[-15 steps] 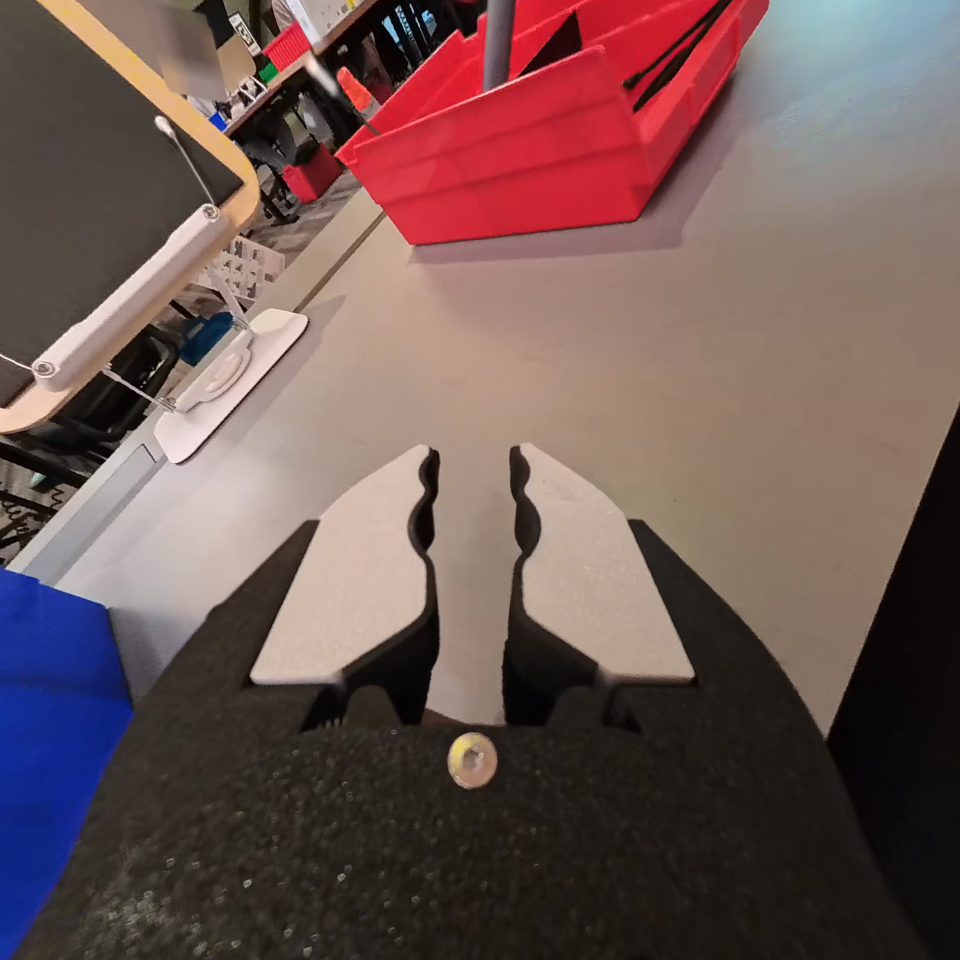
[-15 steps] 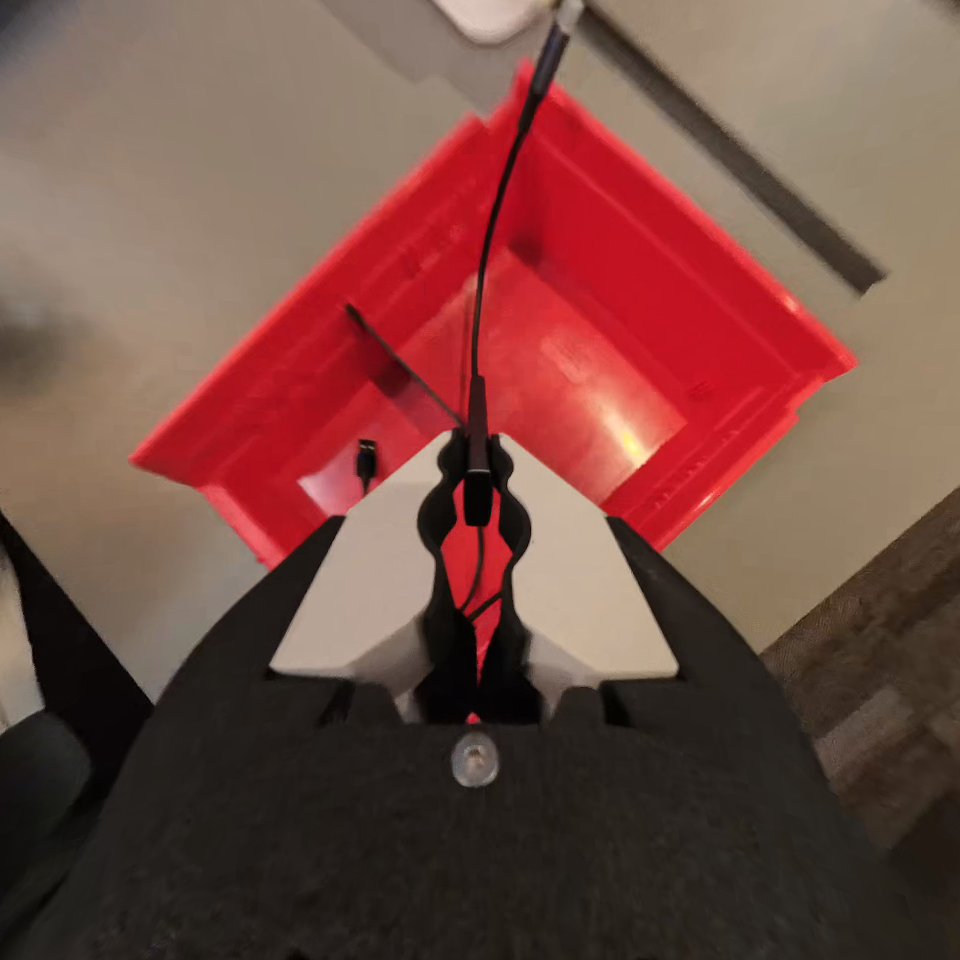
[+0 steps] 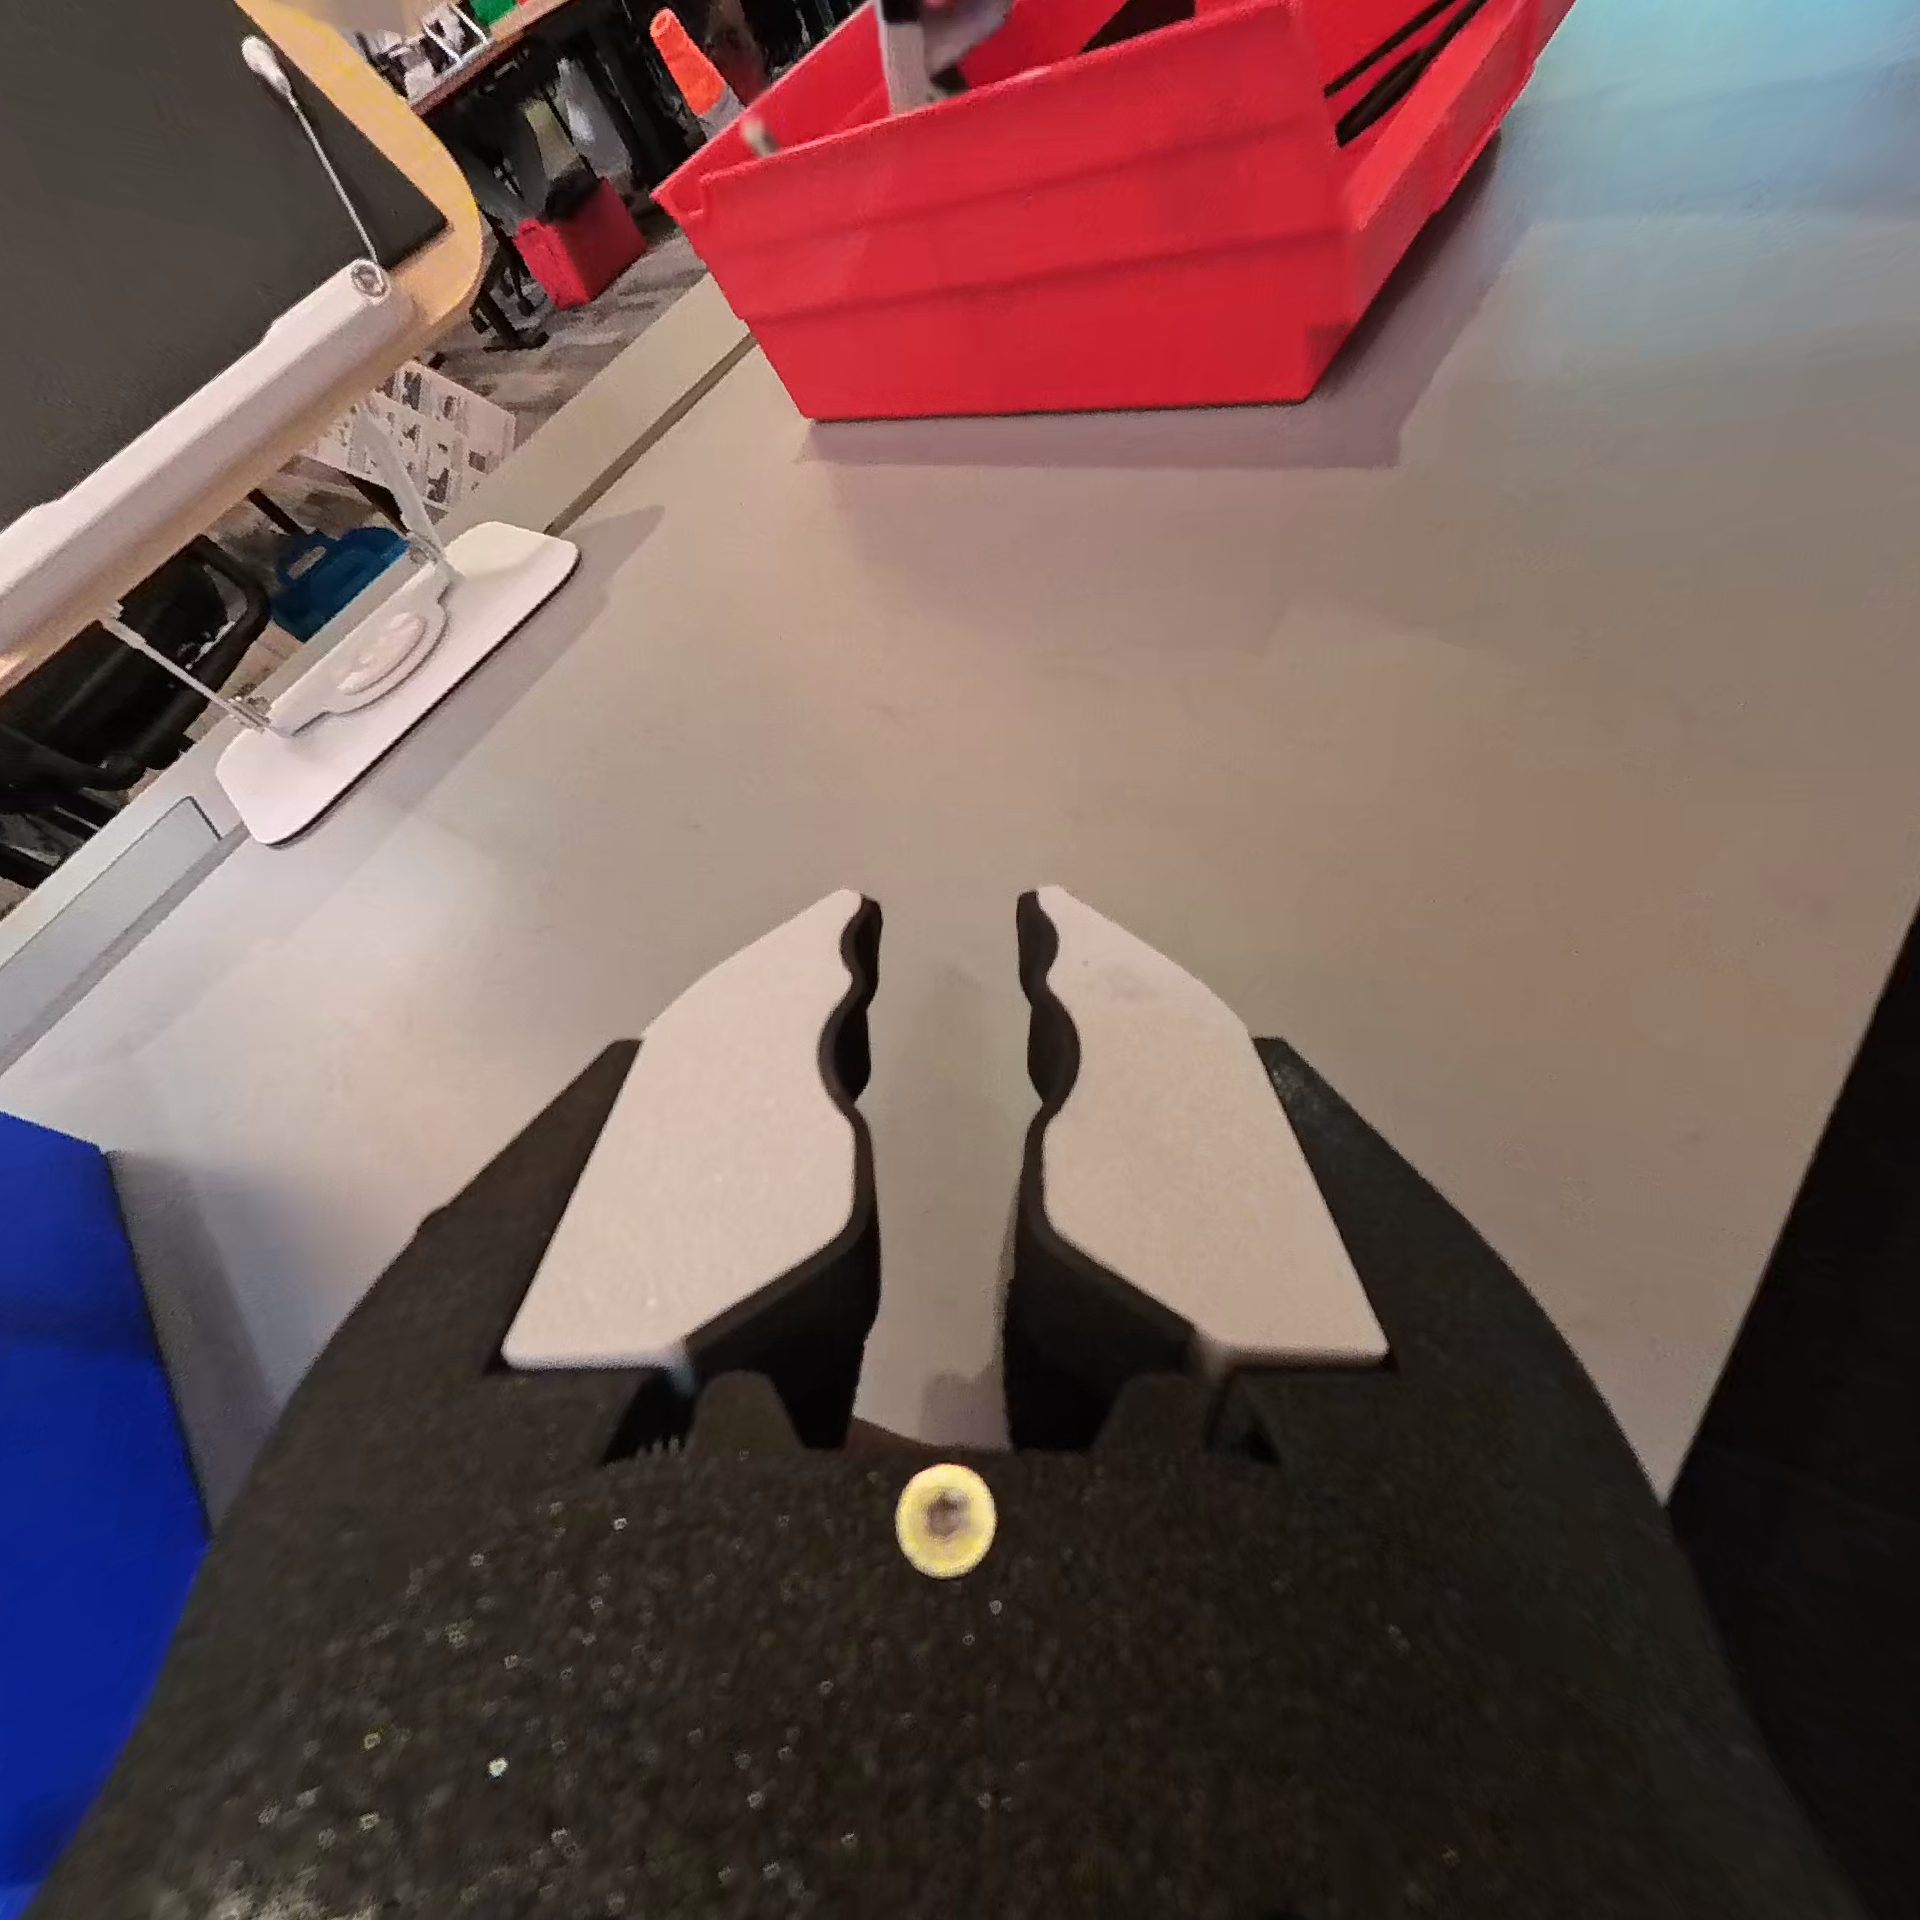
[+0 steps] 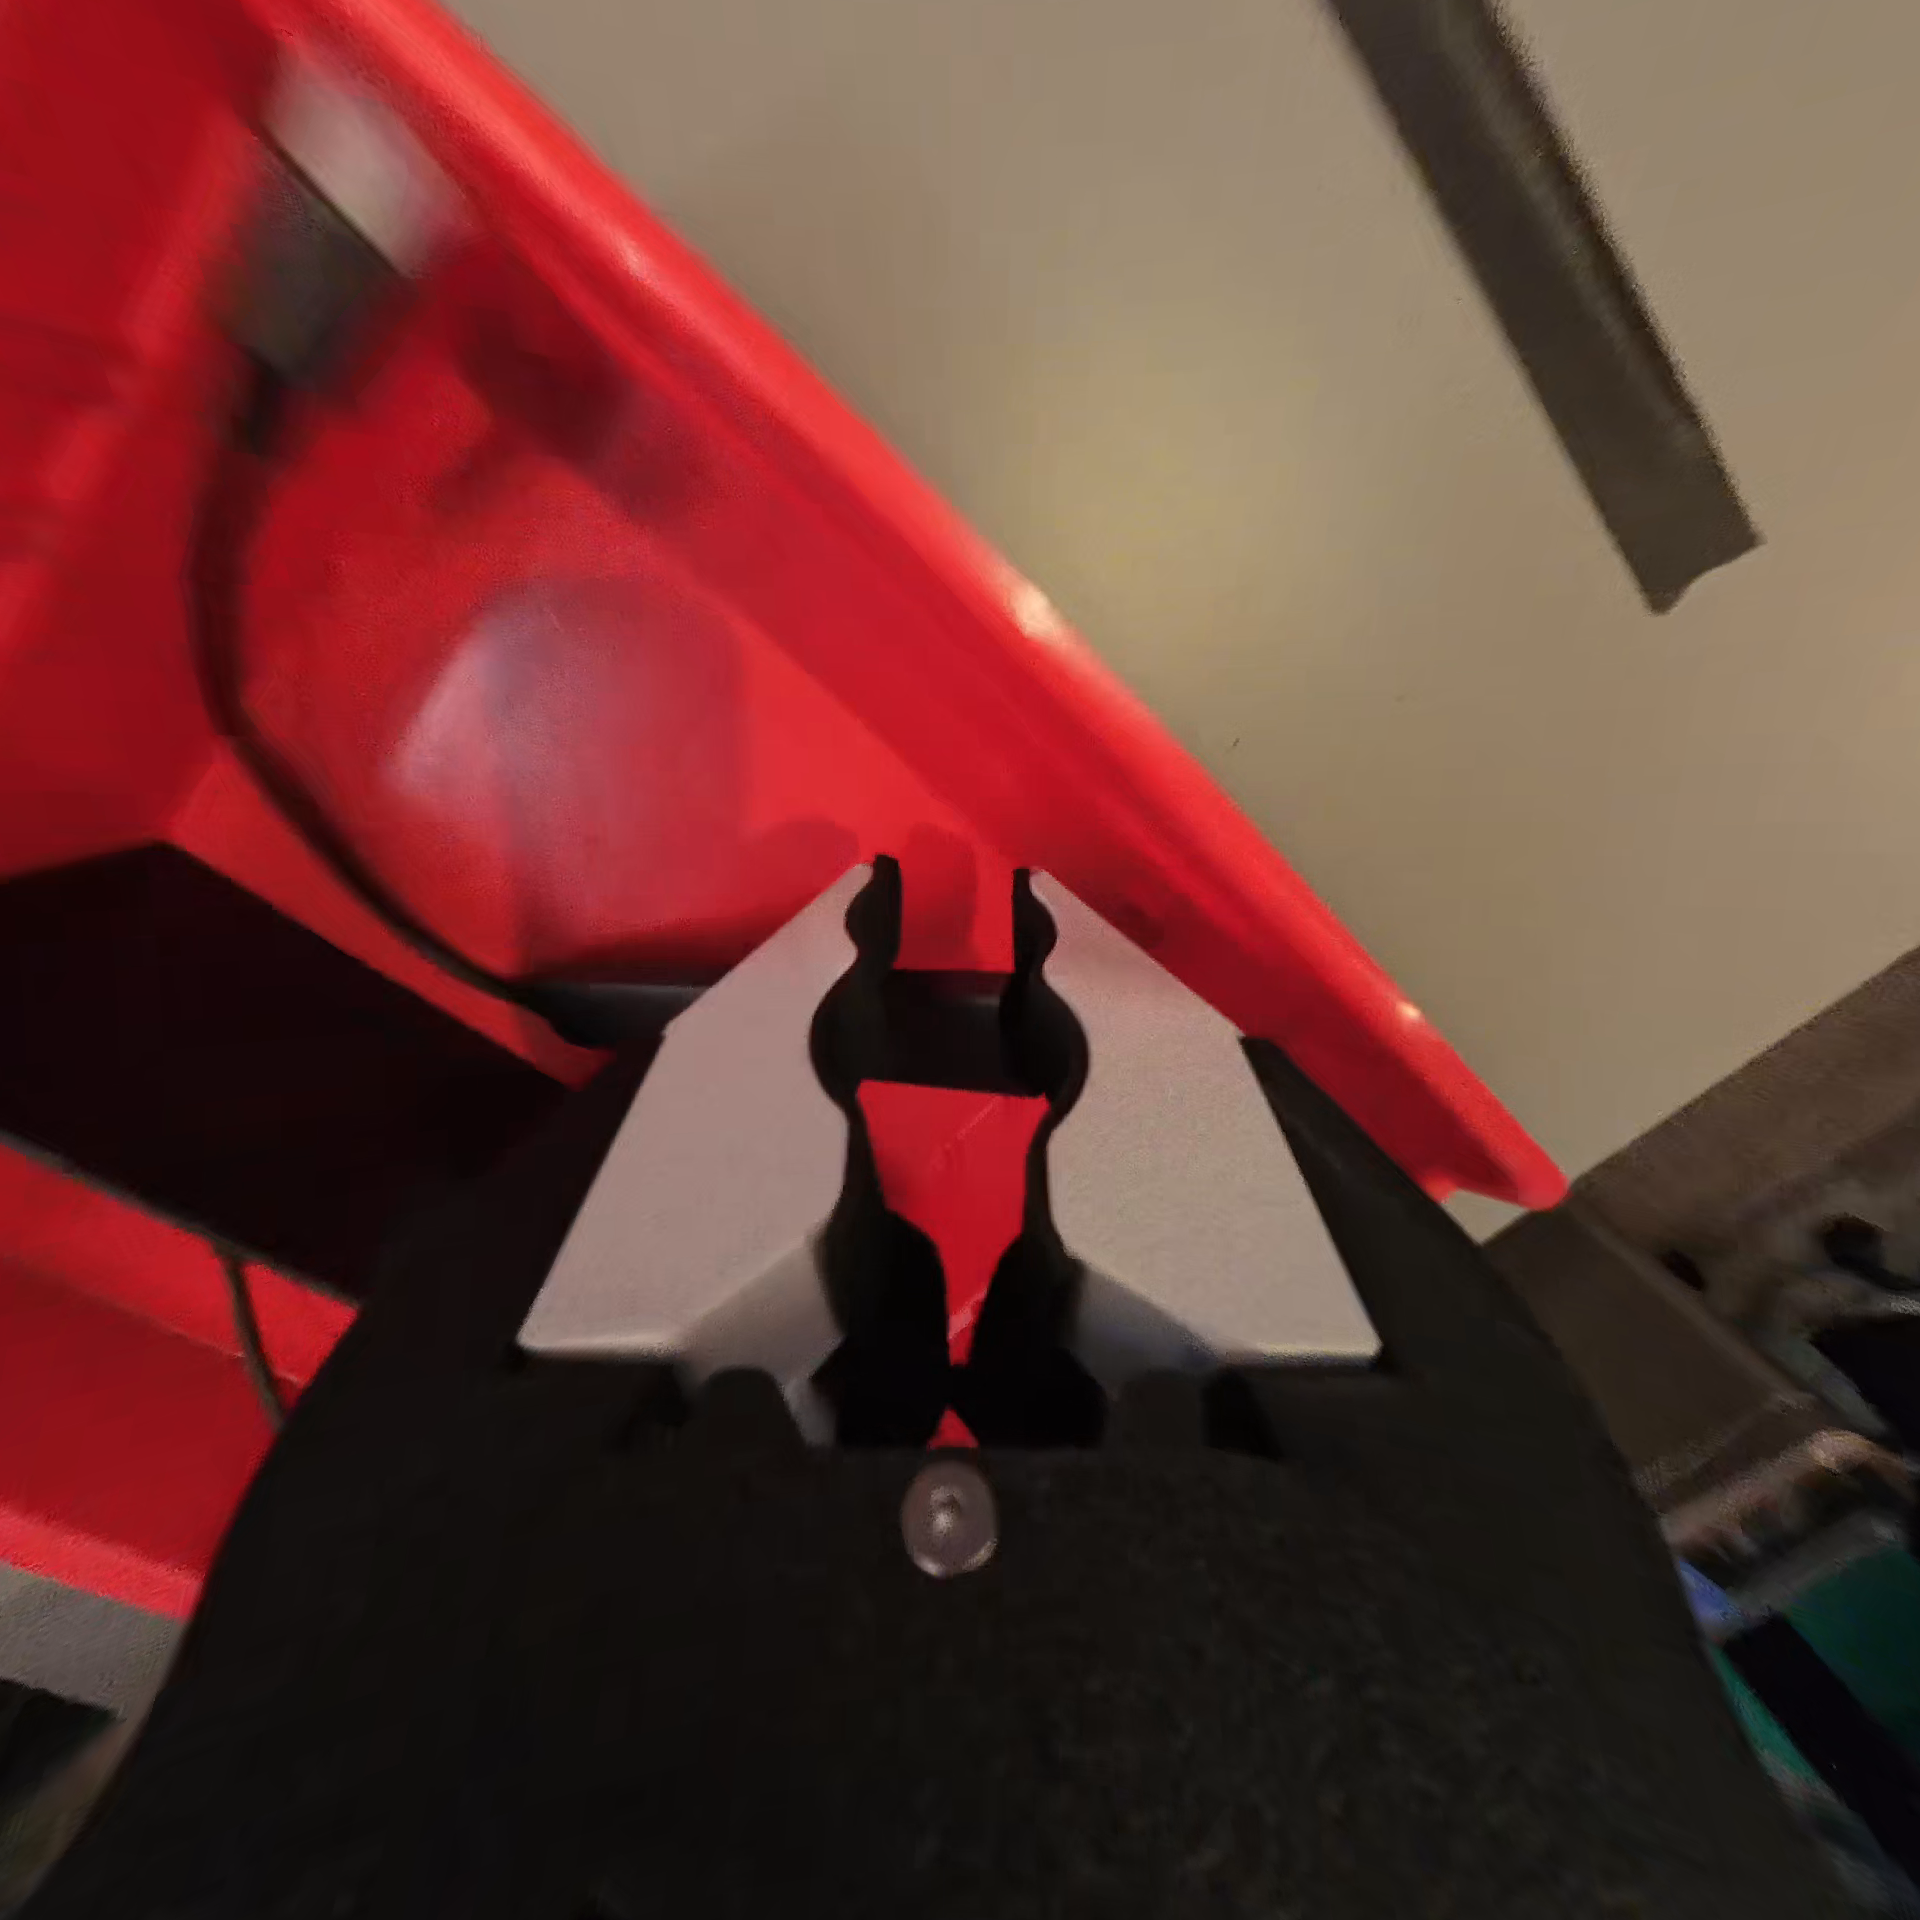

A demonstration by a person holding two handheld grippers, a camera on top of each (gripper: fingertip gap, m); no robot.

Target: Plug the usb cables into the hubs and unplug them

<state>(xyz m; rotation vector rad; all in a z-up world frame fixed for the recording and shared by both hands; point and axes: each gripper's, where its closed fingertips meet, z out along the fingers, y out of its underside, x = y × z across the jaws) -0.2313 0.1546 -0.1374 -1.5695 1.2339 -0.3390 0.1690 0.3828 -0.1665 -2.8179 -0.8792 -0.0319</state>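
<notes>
My left gripper [image 3: 948, 914] hovers low over the grey counter [image 3: 1299, 727], fingers [image 3: 727, 1143] parted with a clear gap and nothing between them. Ahead on the counter sits the red bin [image 3: 1039, 260], well apart from my left gripper; black cables [image 3: 1382, 88] lie over its far compartment. To the left a white stand base [image 3: 416, 665] rests near the counter edge, and a blue thing [image 3: 62, 1403] shows at the near left. My right gripper [image 4: 951, 883] is down inside the red bin [image 4: 831, 582], view heavily blurred. Its fingers [image 4: 707, 1164] stand partly apart, and a dark connector body [image 4: 951, 1029] spans crosswise between them, clamped at the notches. A thin black usb cable [image 4: 301, 790] curves off from it to the left, up along the bin floor. I can't make out any hub.
</notes>
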